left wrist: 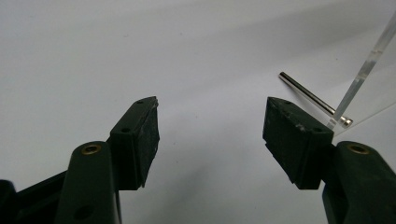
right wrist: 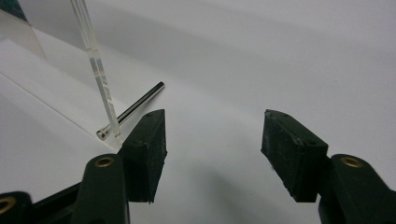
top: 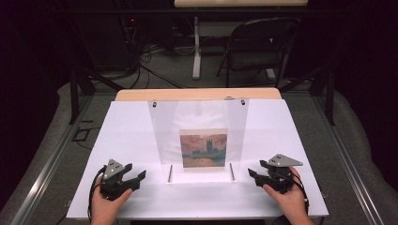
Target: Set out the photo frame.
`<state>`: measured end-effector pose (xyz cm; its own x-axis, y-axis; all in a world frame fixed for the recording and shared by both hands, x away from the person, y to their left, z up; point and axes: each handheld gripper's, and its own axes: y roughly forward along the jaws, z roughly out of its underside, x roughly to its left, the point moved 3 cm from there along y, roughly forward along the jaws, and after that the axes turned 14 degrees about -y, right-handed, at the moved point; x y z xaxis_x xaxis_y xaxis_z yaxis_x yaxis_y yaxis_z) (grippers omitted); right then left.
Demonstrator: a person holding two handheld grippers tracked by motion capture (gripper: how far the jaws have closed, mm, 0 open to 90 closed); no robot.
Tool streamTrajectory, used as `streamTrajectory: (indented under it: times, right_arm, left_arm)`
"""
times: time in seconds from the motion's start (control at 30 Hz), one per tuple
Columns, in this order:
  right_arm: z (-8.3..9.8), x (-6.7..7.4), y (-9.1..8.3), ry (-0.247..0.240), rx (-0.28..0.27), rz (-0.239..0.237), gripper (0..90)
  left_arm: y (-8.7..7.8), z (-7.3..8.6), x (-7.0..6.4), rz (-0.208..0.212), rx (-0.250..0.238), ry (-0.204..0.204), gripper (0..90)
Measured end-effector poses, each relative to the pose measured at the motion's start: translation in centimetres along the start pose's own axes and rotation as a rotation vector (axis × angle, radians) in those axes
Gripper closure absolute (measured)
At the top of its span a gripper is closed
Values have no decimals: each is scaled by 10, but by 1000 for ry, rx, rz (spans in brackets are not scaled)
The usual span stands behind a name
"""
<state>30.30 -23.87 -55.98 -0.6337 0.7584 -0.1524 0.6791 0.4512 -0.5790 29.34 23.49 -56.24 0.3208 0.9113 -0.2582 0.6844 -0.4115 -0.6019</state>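
A: Clear acrylic, what is it exactly?

B: A clear acrylic frame stands tilted at the middle of a white board on the table, holding a painting print of a building under a red sky. The print sits low in the panel, near its front edge.

A: What lies around it?

B: Two thin metal pins rest flat on the board at the frame's front corners, the left pin and the right pin, each just beside the panel edge.

A: And the tools?

B: The left gripper sits on the board near the left pin, its jaws spread wide with nothing between them. The right gripper sits near the right pin, jaws equally wide and empty. A hand holds each from the near edge.

A: Is there room to move?

B: Bare white board stretches on both sides of the frame. Beyond the table's far wooden edge stands a dark folding chair.
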Motion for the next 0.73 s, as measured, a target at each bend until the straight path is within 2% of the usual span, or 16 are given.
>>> streamTrajectory:
  times: [0.07,0.2,0.73]
  right_arm:
    - [1,1,2,-10,9,-5,396]
    - [1,2,3,-24,12,-9,395]
    - [5,-2,0,13,9,-9,393]
  left_arm:
    - [2,1,0,-9,11,15,359]
    - [3,2,0,-10,15,14,357]
    - [4,0,7,1,-1,-51,357]
